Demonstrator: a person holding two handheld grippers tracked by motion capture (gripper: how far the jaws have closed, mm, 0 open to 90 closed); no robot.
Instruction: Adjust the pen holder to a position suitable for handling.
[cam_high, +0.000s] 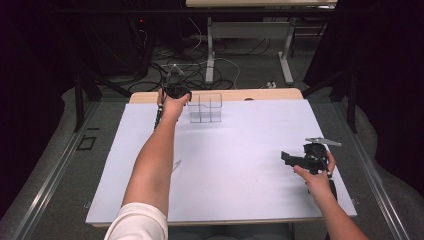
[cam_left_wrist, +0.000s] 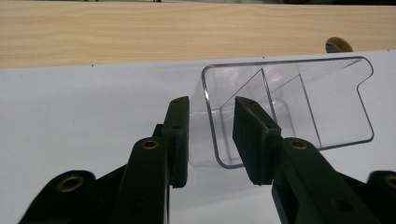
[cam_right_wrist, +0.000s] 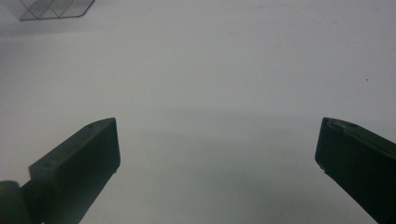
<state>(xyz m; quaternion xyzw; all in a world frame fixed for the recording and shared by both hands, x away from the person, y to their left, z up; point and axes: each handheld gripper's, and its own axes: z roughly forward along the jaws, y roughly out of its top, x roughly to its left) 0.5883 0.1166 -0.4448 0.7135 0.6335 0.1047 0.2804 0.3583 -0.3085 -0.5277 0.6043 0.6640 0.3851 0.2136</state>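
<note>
Your left hand-held gripper (cam_left_wrist: 211, 135) straddles the clear organizer's (cam_left_wrist: 299, 107) stiff, slippery wall unclenched; right hand-held gripper (cam_right_wrist: 217, 154) spread empty at four o'clock.

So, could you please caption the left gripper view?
Left gripper with fingers straddling a clear divided box's wall.

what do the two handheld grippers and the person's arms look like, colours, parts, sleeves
Both grippers are black. The left gripper has flat rectangular jaws on arms with brass-coloured rivets. The right gripper carries a grey three-cornered plate on top. The left arm wears a short white sleeve; the forearms are bare.
</note>
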